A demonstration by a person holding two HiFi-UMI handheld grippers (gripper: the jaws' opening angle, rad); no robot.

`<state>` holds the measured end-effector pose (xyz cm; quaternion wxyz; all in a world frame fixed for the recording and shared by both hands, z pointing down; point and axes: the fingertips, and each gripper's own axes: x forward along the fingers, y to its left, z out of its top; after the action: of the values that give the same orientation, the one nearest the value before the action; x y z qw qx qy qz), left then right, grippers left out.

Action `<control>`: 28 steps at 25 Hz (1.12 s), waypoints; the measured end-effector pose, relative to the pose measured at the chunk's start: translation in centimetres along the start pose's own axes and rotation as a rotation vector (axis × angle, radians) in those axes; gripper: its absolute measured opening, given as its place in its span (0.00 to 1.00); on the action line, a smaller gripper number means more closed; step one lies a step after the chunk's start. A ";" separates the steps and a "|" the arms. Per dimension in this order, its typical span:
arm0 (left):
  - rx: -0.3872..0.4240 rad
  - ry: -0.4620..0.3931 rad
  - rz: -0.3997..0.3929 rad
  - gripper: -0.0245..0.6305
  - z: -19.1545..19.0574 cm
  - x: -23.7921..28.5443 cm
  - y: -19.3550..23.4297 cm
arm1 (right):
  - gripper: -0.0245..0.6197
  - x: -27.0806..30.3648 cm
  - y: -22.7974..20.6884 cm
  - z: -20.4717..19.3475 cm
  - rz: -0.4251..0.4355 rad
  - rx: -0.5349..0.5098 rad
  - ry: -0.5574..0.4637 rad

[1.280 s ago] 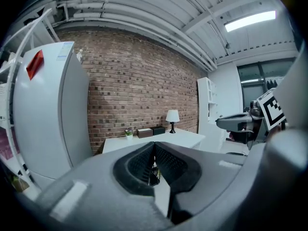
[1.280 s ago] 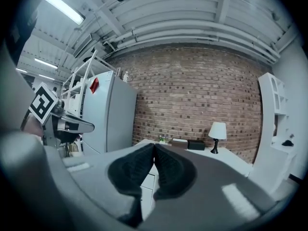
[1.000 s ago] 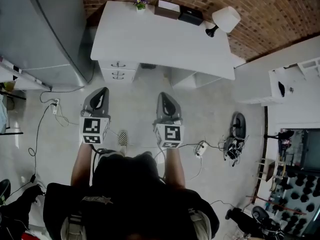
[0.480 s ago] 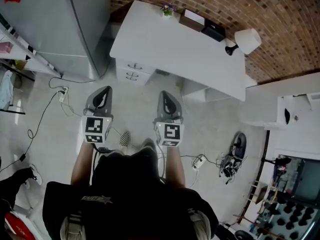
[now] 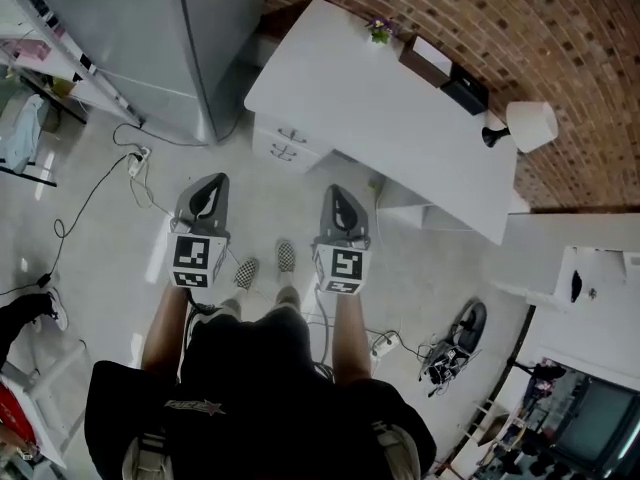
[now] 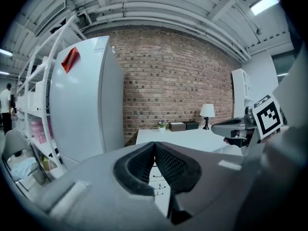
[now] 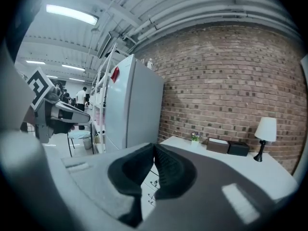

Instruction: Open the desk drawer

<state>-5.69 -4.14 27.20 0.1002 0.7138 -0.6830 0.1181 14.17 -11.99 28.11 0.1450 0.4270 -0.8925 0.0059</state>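
A white desk (image 5: pixel 390 108) stands against the brick wall, with a stack of drawers (image 5: pixel 288 145) with small dark handles under its left end. All of them look shut. My left gripper (image 5: pixel 207 184) and right gripper (image 5: pixel 335 194) are held side by side in the air over the floor, short of the desk, touching nothing. The left gripper (image 6: pixel 154 143) has its pads pressed together, with the drawers (image 6: pixel 159 181) visible beyond. My right gripper (image 7: pixel 154 146) is shut too and empty, facing the drawers (image 7: pixel 152 184) and desk (image 7: pixel 237 162).
A tall grey fridge (image 5: pixel 150 38) stands left of the desk. On the desk are a lamp (image 5: pixel 530 125), a small plant (image 5: pixel 380 30) and two boxes (image 5: pixel 430 60). Cables and a power strip (image 5: pixel 137 158) lie on the floor at left; a black device (image 5: pixel 455 333) lies at right.
The person has stepped forward and both feet now show. The desk and fridge have shifted right and nearer in the head view. Both grippers stayed shut and side by side.
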 end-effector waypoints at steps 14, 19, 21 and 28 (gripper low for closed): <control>-0.101 0.089 0.176 0.05 -9.0 6.6 1.3 | 0.05 11.2 0.0 -10.9 0.181 -0.072 0.121; -0.118 0.119 0.198 0.05 -13.1 9.2 2.0 | 0.05 14.6 0.1 -14.9 0.210 -0.089 0.148; -0.122 0.126 0.201 0.05 -14.6 10.3 2.2 | 0.05 15.9 0.1 -16.5 0.220 -0.110 0.153; -0.140 0.158 0.199 0.05 -20.2 13.0 2.2 | 0.05 19.8 0.7 -21.9 0.251 -0.156 0.178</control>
<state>-7.97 -10.44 50.32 0.1912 0.6221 -0.7471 0.1353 7.47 -23.64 54.38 0.2541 0.2976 -0.9202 -0.0077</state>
